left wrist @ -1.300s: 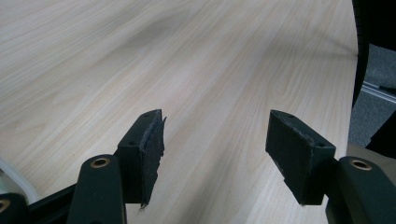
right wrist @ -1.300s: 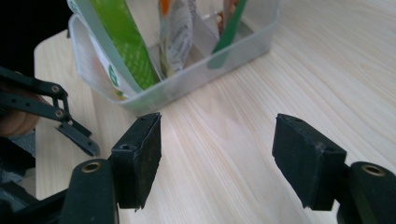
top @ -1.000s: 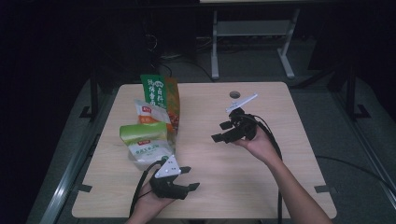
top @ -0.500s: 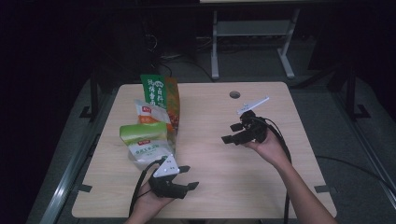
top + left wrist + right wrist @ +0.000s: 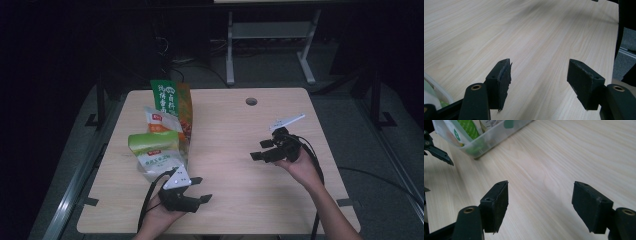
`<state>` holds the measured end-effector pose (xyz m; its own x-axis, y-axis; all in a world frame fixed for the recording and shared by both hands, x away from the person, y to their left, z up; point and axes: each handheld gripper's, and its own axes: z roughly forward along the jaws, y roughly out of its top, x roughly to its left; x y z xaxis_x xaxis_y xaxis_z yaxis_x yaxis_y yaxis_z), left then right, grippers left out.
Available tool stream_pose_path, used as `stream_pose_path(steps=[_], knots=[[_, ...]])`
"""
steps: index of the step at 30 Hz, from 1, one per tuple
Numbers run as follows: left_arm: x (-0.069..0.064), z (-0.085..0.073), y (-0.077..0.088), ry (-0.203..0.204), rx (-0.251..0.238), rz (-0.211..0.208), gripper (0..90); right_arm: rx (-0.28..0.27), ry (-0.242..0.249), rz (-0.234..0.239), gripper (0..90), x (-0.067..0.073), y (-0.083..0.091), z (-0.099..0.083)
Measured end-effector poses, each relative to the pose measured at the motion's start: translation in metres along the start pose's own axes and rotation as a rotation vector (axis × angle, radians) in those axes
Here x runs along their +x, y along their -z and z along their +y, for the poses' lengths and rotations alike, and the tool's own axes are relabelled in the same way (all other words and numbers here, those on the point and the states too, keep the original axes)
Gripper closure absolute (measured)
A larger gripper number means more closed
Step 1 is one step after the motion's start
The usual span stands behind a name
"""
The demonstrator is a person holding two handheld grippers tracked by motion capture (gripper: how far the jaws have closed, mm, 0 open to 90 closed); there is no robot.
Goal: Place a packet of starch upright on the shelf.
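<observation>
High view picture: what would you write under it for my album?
Two hand-held black grippers, left gripper and right gripper, open and empty above a pale wooden table beside upright snack packets.

Tall green packet (image 5: 165,96), standing at back of group on bench (image 5: 235,200): white printed characters down its front, too small and blurred to read. White packet (image 5: 161,120) in front of it: small red logo patch, lettering unreadable. Green-and-white packet (image 5: 155,152) nearest: printed lines on white lower part, unreadable. Right gripper view: packets in clear tub (image 5: 491,135) show green round mark and tiny print, illegible. No legible text anywhere.
</observation>
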<state>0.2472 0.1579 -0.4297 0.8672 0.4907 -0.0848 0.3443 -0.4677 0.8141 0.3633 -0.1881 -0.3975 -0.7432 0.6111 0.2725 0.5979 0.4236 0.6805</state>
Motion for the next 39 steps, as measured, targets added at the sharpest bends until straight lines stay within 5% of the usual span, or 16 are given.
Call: stream_pose_path(steps=[39], knots=[[0.002, -0.001, 0.0, 0.003, 0.004, 0.002, 35.4, -0.022, -0.105, -0.047, 28.5, -0.004, 0.026, -0.085]])
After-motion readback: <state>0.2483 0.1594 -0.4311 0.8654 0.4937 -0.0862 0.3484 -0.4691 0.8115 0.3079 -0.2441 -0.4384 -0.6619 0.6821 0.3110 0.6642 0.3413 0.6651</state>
